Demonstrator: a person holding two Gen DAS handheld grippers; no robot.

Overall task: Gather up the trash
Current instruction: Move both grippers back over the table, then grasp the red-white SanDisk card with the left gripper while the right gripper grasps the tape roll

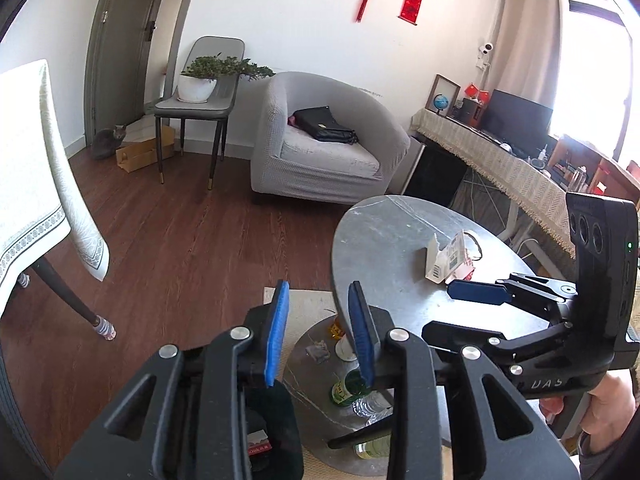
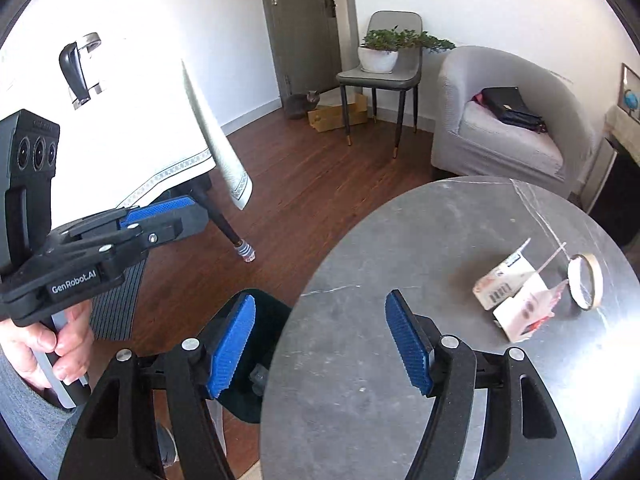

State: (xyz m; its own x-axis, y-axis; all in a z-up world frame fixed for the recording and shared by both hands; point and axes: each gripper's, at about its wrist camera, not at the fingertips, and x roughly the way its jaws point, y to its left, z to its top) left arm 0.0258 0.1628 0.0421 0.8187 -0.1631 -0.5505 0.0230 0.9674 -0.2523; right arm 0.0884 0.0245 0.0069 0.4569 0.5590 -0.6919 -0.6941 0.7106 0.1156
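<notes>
- Two claws are seen above a round grey worktop; the left claw is released, its blue pads parted with nothing between them; the right claw is likewise released and empty.
- Torn cartons are left lying on the worktop, just beside a round hoop-like ring, well ahead of the right claw.
- Bottles and scraps are seen on a lower round shelf under the worktop.
- A dark bin is placed on the floor beside the worktop's edge.
- Farther off, a grey armchair, a chair with a potted plant, and a cloth-covered table are seen; a cat is sat by the door.
</notes>
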